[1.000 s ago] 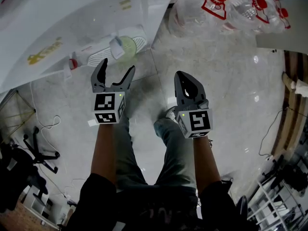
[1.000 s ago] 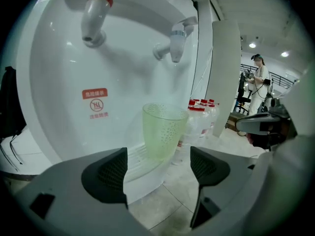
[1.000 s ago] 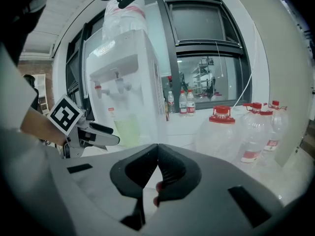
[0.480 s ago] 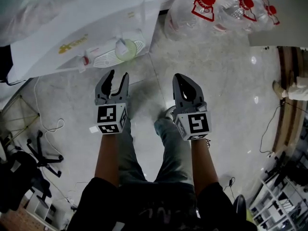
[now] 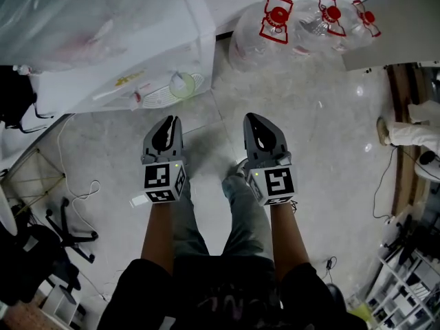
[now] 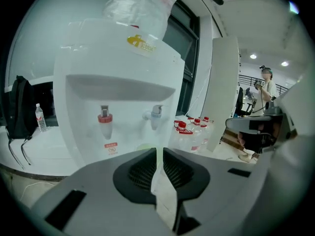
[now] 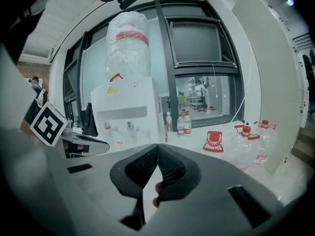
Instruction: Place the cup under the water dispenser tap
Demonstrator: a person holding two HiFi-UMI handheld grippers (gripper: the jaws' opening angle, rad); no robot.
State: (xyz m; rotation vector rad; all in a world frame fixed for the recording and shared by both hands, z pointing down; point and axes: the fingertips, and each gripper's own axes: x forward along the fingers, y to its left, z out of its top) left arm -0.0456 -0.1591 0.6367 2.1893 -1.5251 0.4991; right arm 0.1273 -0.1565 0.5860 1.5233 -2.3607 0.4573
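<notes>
A white water dispenser (image 5: 117, 53) stands at the upper left of the head view. A pale green cup (image 5: 182, 84) sits on its drip tray (image 5: 155, 95). In the left gripper view the red tap (image 6: 104, 119) and the blue tap (image 6: 155, 114) face me, and the cup's rim (image 6: 145, 146) just shows below the blue tap. My left gripper (image 5: 168, 126) hangs short of the dispenser. Its jaws have just been closing and now stand together with nothing between them. My right gripper (image 5: 260, 124) is shut and empty beside it.
Several large water jugs with red caps (image 5: 275, 19) stand on the floor right of the dispenser. An office chair (image 5: 58, 229) and cables lie at the lower left. A person (image 5: 412, 133) stands at the right edge. Small bottles (image 7: 182, 124) line the window ledge.
The left jaws went from wide open to together, with nothing in them. Both grippers have risen. The dispenser and jugs have shifted in the head view, and more of the dispenser's top shows.
</notes>
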